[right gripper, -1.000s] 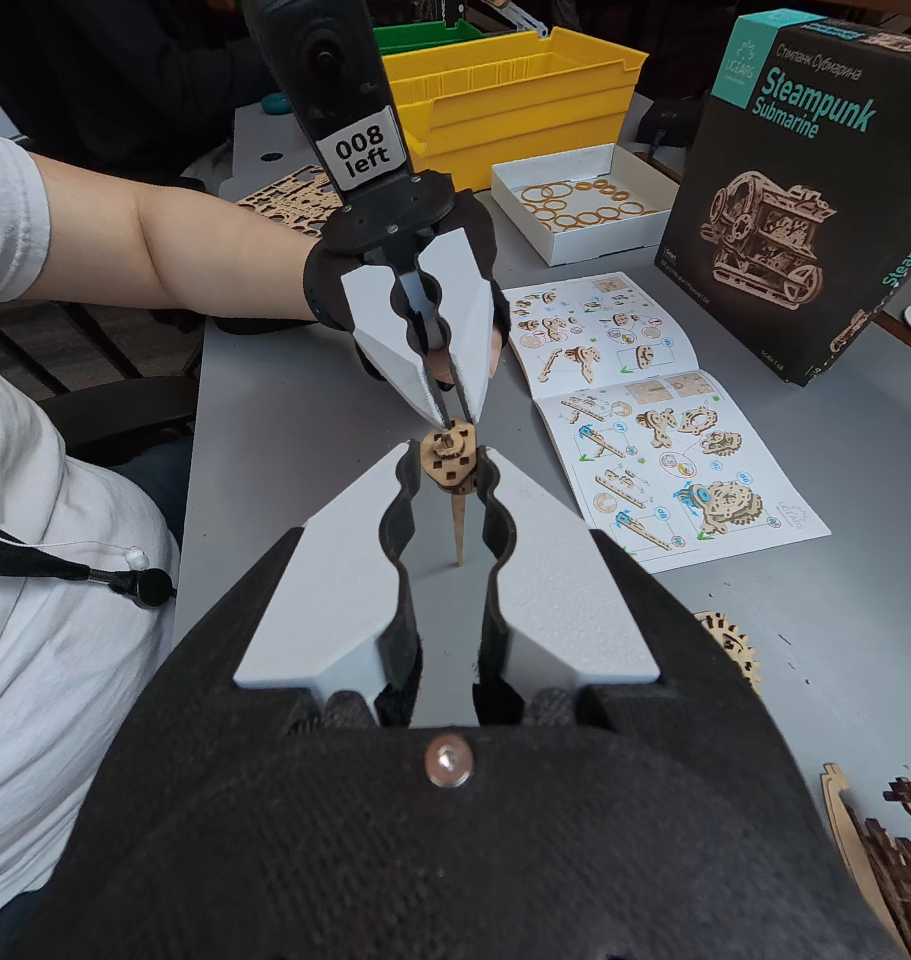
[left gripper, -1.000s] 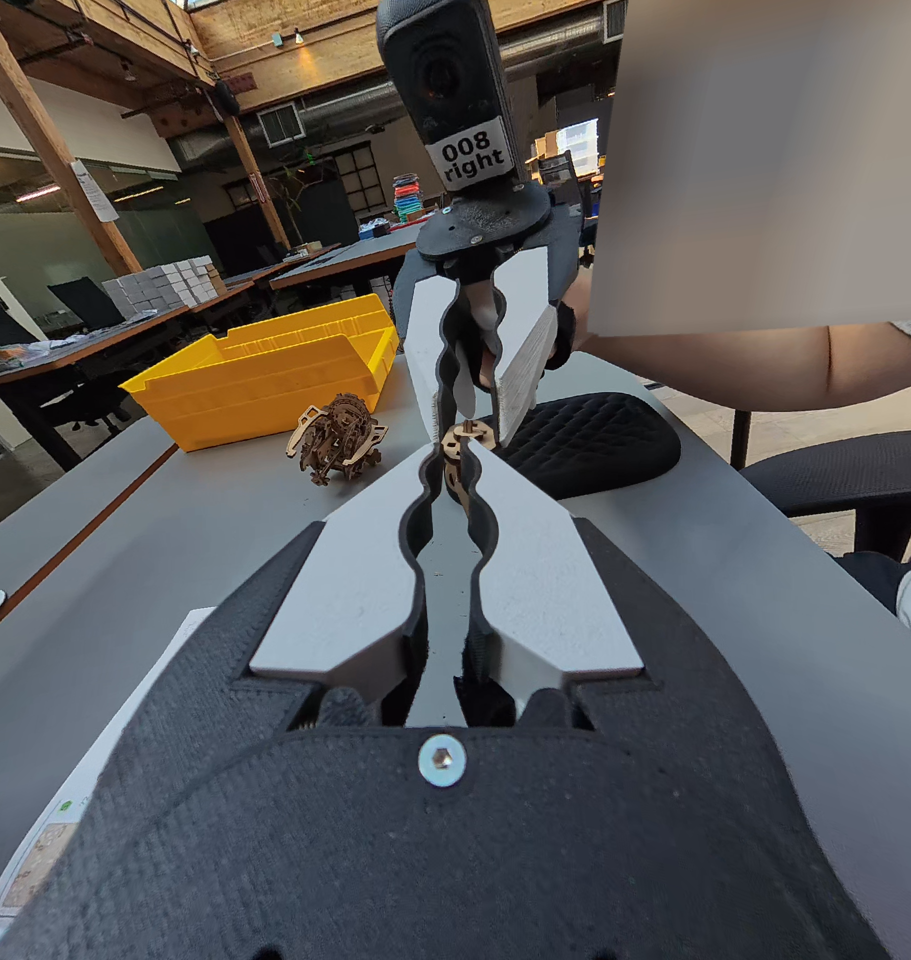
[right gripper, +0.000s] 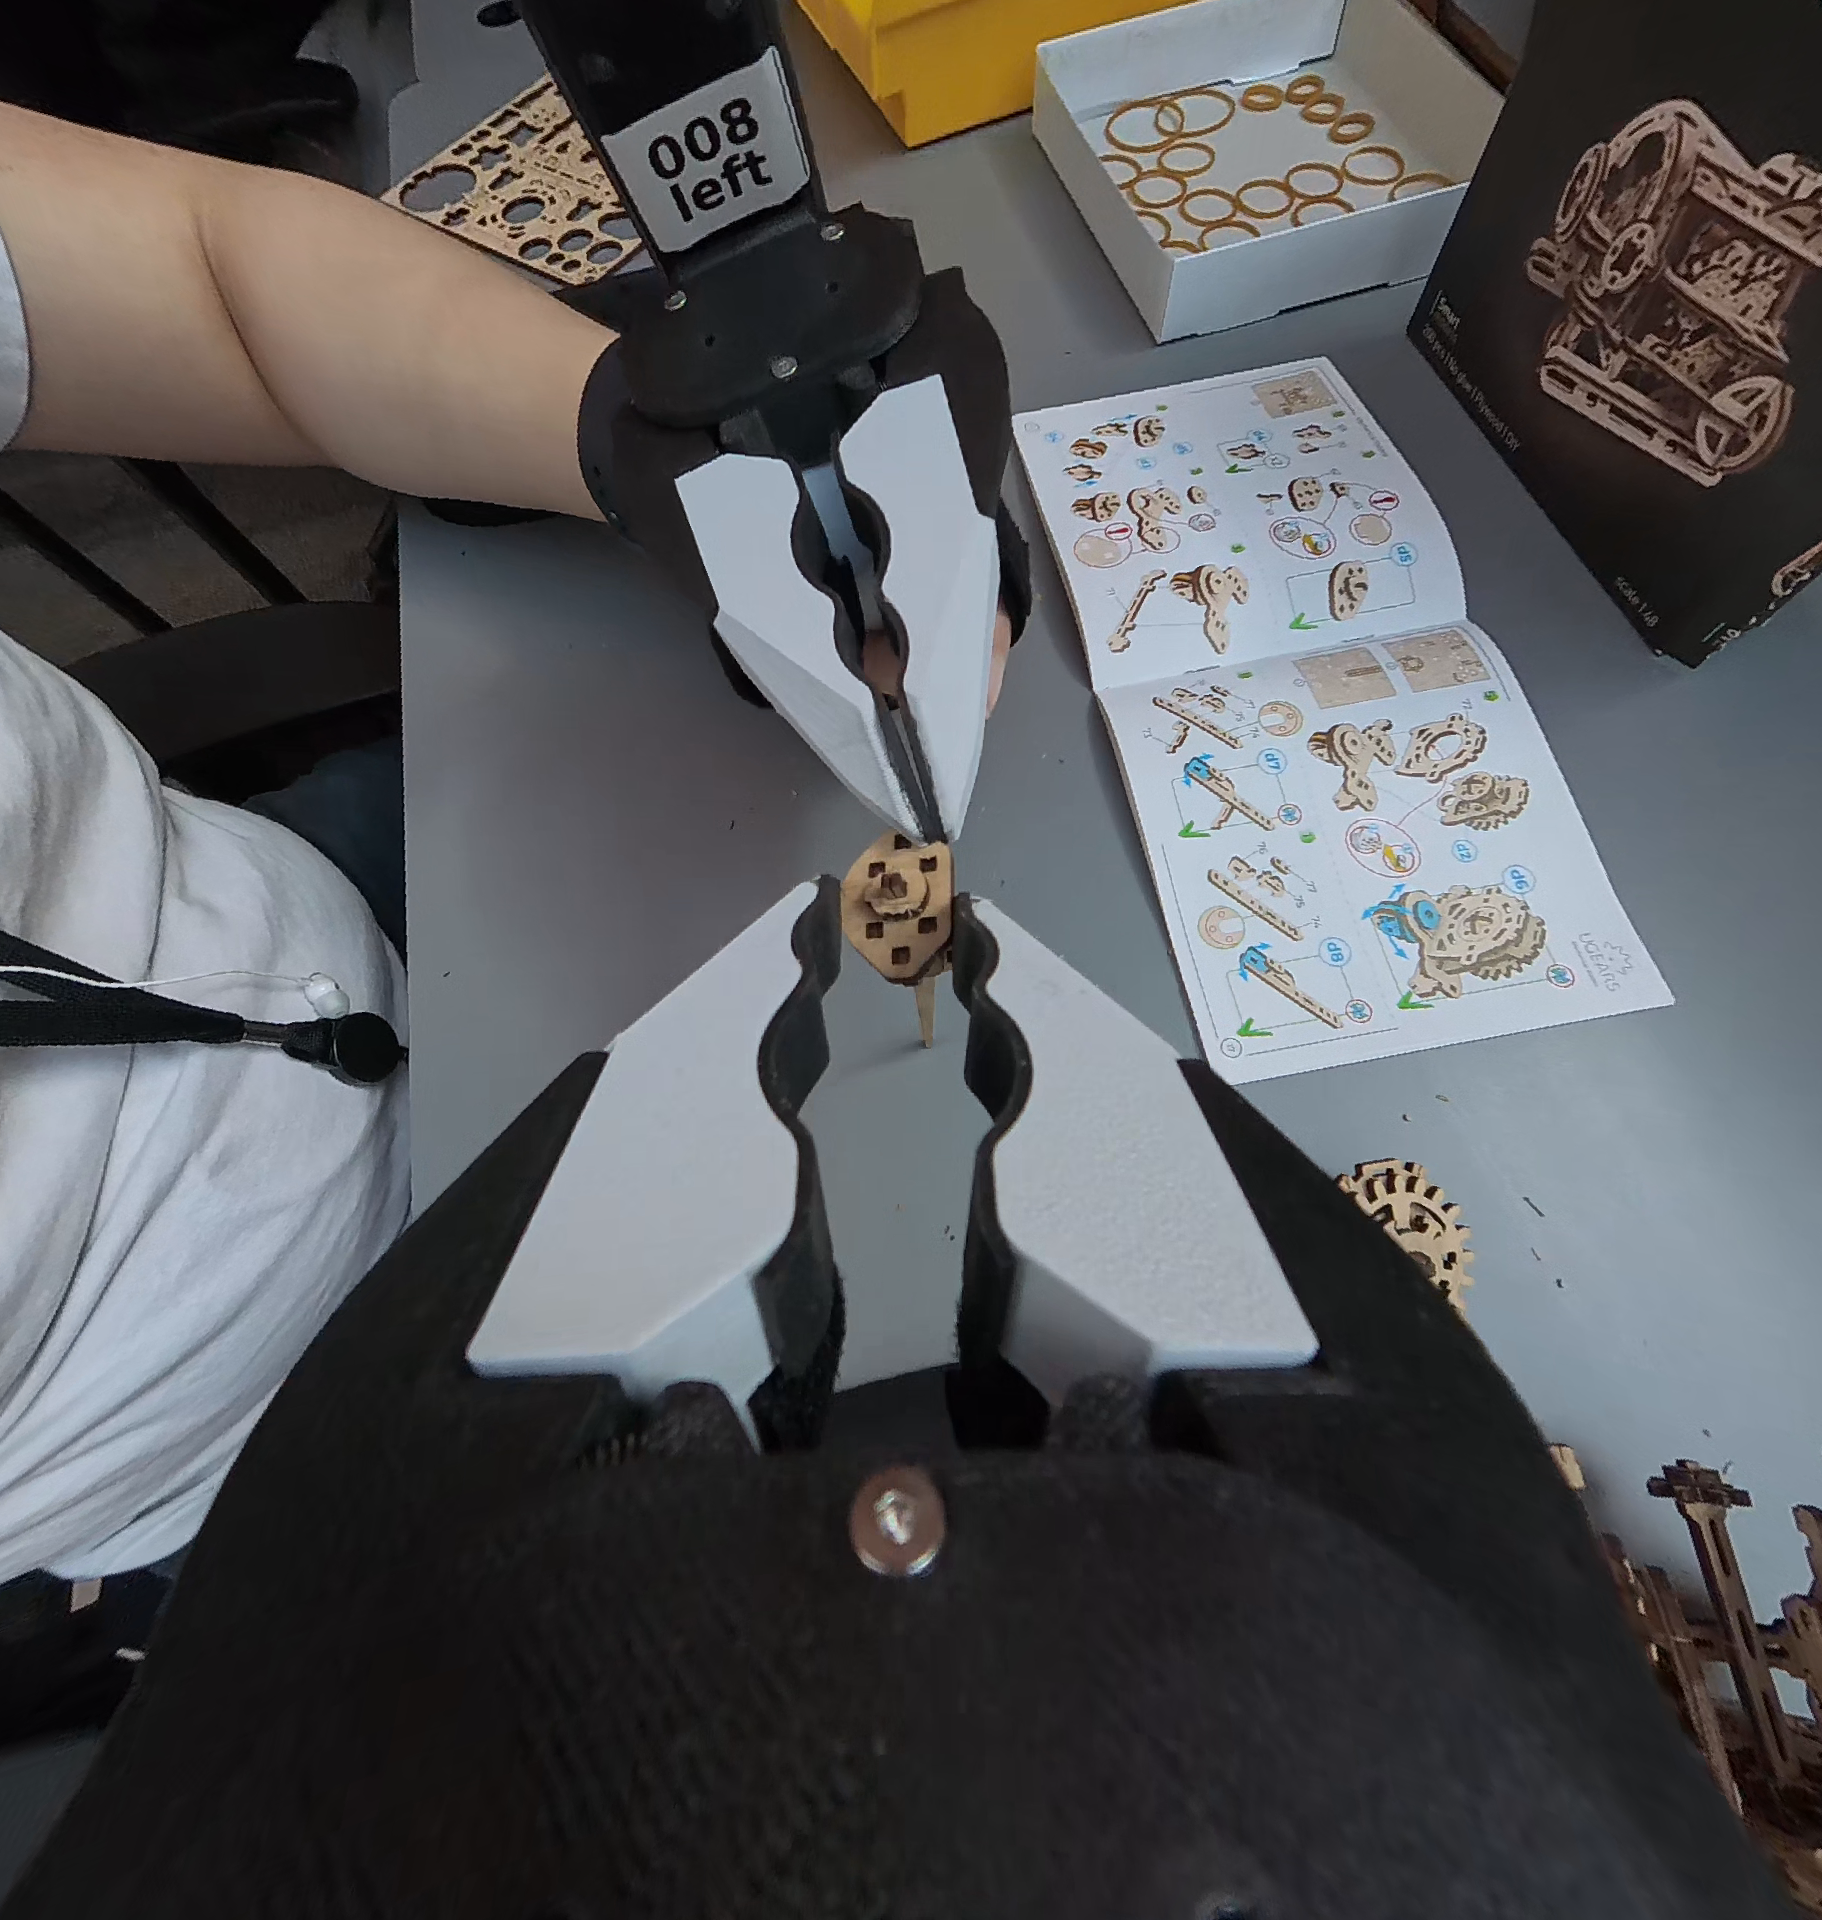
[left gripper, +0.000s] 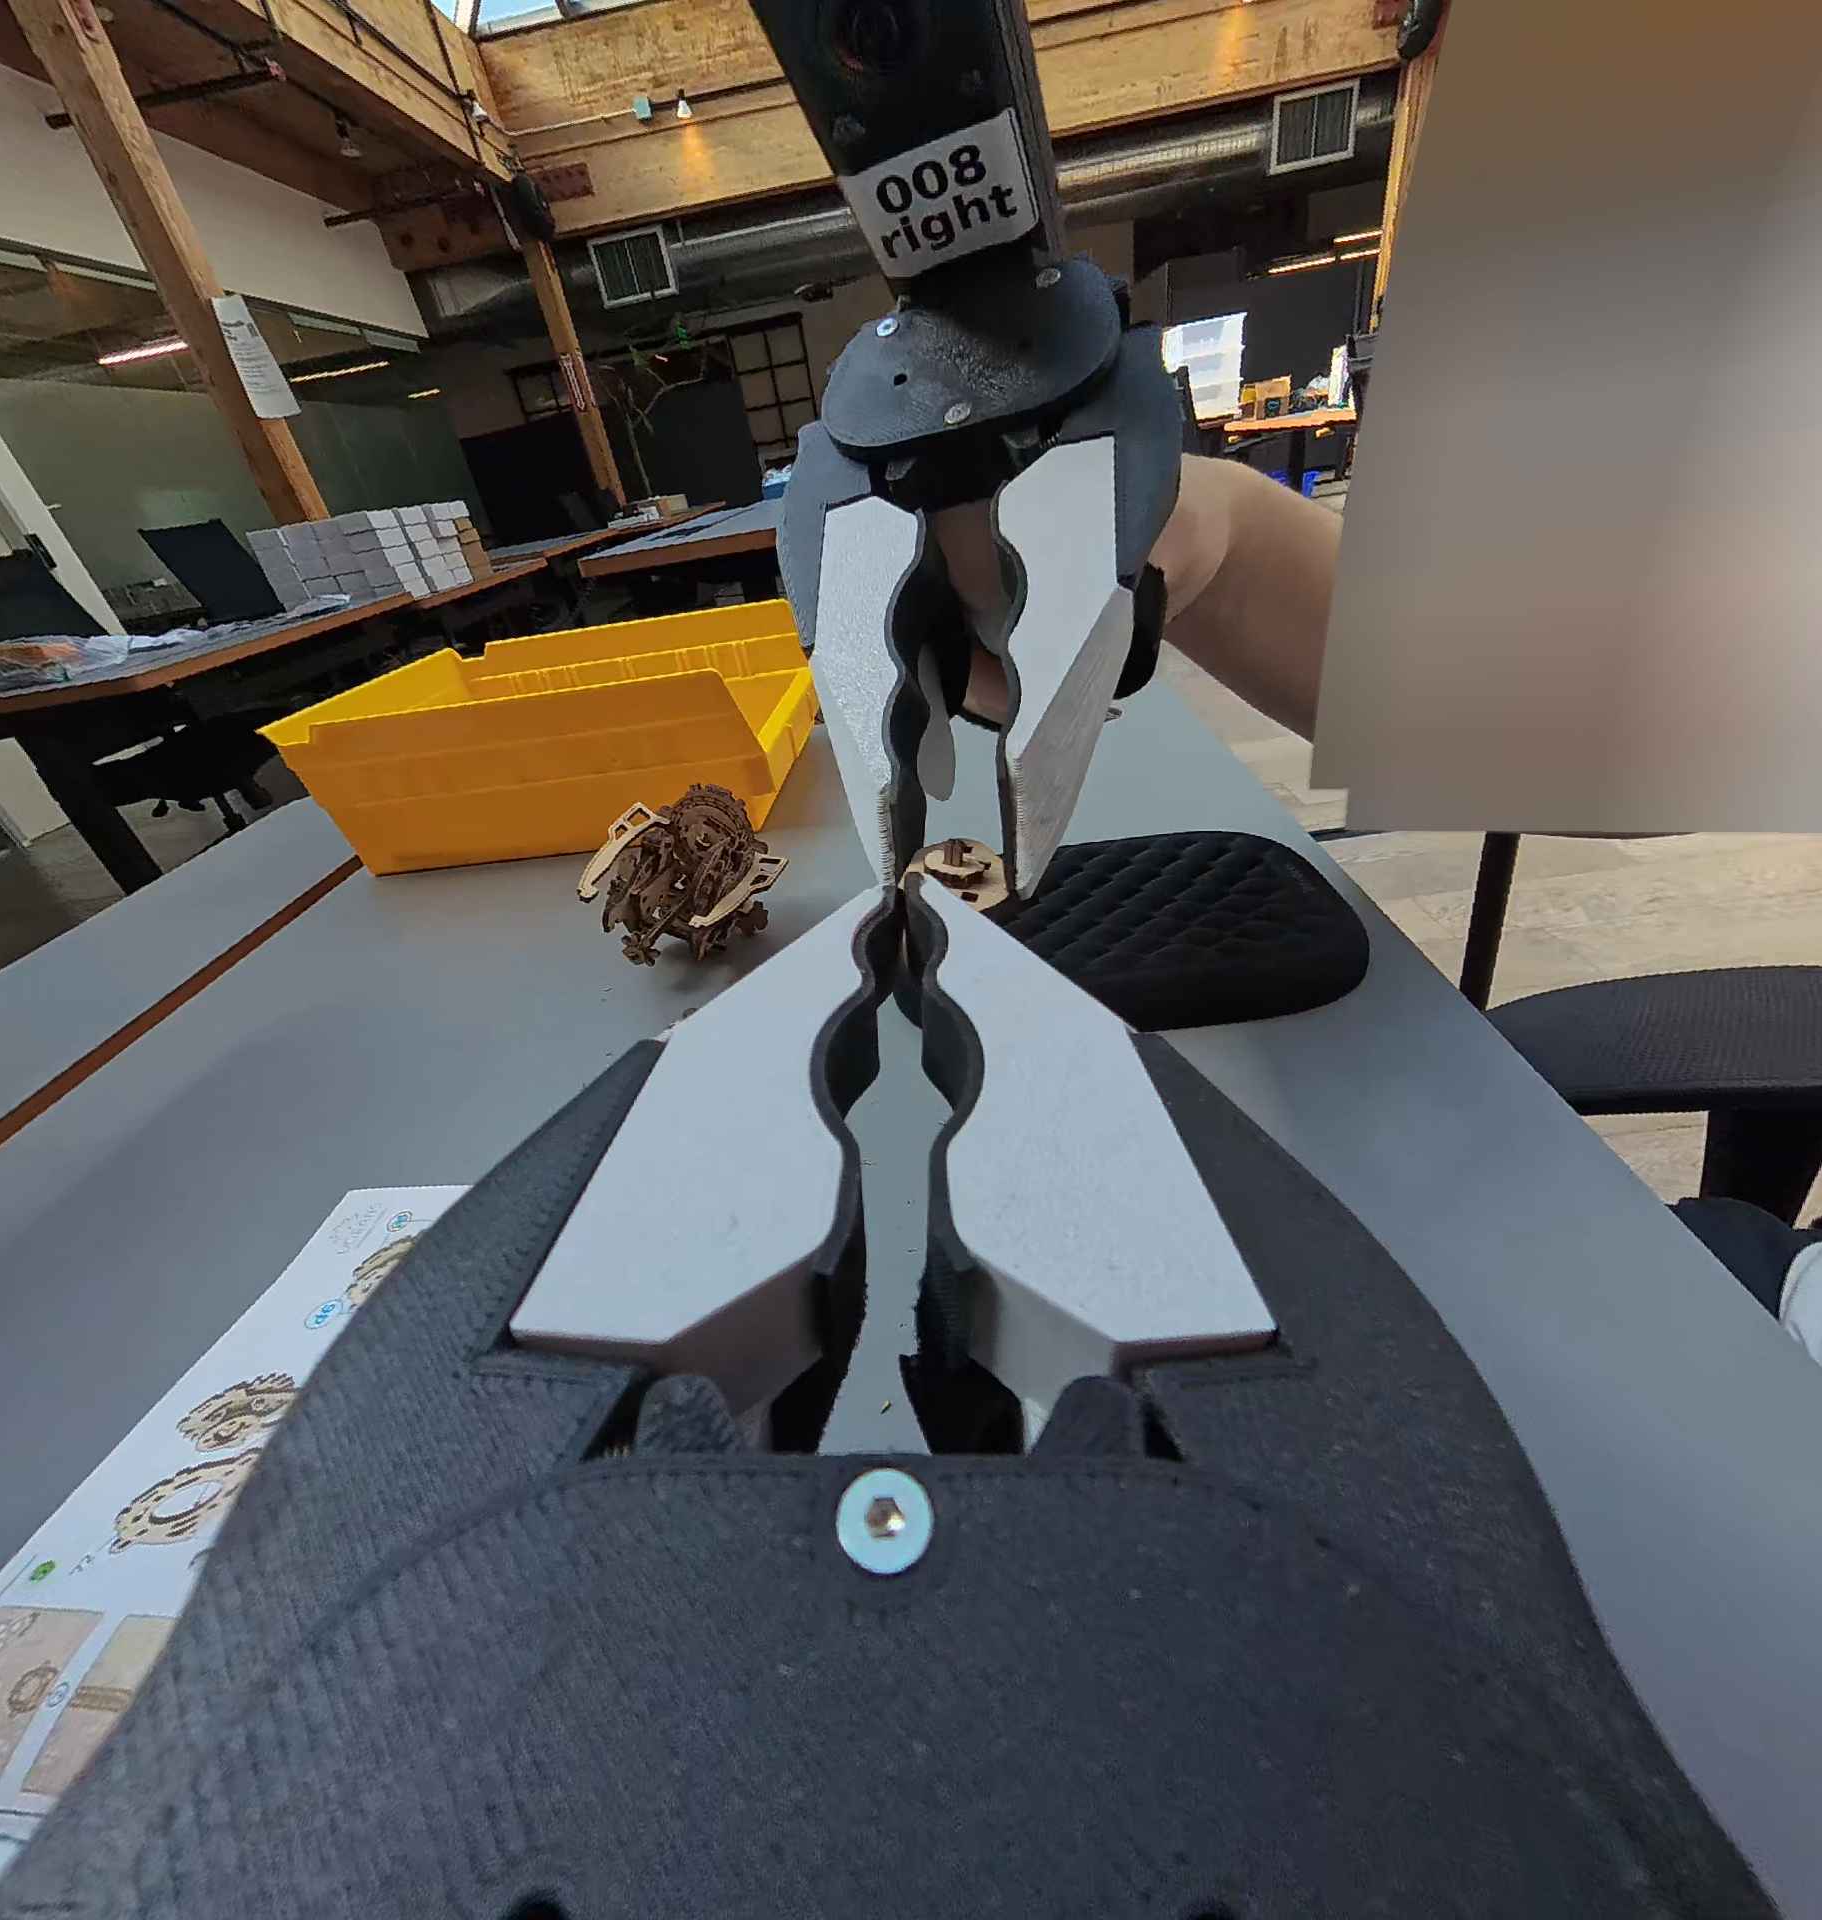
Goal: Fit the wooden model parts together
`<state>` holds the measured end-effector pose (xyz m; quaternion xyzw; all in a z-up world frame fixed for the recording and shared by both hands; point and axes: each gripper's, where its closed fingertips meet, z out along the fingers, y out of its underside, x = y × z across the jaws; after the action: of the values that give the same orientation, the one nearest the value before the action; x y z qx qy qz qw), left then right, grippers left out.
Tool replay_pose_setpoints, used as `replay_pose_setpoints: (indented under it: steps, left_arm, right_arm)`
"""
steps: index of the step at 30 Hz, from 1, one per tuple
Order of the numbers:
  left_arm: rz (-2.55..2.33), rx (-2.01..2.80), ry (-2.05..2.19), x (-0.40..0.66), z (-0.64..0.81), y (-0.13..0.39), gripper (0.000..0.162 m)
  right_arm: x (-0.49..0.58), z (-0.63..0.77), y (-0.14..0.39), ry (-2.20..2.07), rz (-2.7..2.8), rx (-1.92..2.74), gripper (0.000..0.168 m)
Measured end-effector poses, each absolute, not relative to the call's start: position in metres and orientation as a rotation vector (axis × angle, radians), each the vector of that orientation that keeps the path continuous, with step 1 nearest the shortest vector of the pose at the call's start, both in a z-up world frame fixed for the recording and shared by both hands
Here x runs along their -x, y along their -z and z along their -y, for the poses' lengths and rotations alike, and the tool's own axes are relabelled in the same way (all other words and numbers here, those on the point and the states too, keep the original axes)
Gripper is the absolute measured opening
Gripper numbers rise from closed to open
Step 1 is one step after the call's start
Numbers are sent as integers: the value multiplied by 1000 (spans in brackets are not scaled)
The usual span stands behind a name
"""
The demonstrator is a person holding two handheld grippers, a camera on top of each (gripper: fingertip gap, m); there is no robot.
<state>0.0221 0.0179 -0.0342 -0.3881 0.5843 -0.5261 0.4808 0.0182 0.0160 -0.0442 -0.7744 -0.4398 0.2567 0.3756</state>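
Observation:
A small wooden disc with square holes (right gripper: pixel 891 920) has a short peg in its middle and a pointed stick (right gripper: pixel 928 1013) hanging beneath it. My right gripper (right gripper: pixel 891 902) is shut on the disc's sides and holds it just above the grey table (right gripper: pixel 595 831). My left gripper (right gripper: pixel 933 831) comes in from the far side. Its jaws are pressed together and the tips touch the disc's far rim. In the left wrist view the left gripper (left gripper: pixel 902 883) sits shut beside the disc (left gripper: pixel 954 864), and the right gripper (left gripper: pixel 959 878) reaches down around the disc.
An instruction booklet (right gripper: pixel 1333 727), a white box of wooden rings (right gripper: pixel 1291 275) and a black product box (right gripper: pixel 1665 312) lie to the right. A loose gear (right gripper: pixel 1406 1226) and wooden parts (right gripper: pixel 1738 1662) lie nearer. A yellow bin (left gripper: pixel 554 748), an assembled model (left gripper: pixel 678 873) and a black pad (left gripper: pixel 1198 935) stand behind. Both grippers' tips are close together, under 4 cm apart.
My left gripper has closed tighter and shifted from the peg in the disc's middle to its far rim. My right gripper still holds the disc in the same place.

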Motion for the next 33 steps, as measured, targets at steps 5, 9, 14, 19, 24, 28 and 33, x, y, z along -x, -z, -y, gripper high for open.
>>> replay_pose_setpoints:
  steps: [5,9,14,19,24,28,33]
  left_arm:
    - [-1413,949,1272,-23,-19,34,0]
    - [-1405,964,1296,-22,-19,35,0]
    - [-1401,959,1276,-23,-20,35,0]
    - [-1387,969,1329,-21,-20,35,0]
    - [-1328,1047,1424,-18,-31,30,2]
    - [-1244,1201,1645,-13,-43,21,13]
    - [-1401,1128,1607,-5,-36,30,18]
  right_arm:
    - [-19,-17,44,-616,1153,2015,20]
    - [-19,-17,45,-621,1151,2024,20]
    - [-19,-18,46,-634,1149,2042,20]
    - [-18,-17,46,-625,1164,2052,20]
    - [-15,-16,46,-619,1182,2056,20]
    - [-15,-15,46,-607,1185,2056,20]
    - [-15,-15,46,-601,1188,2052,20]
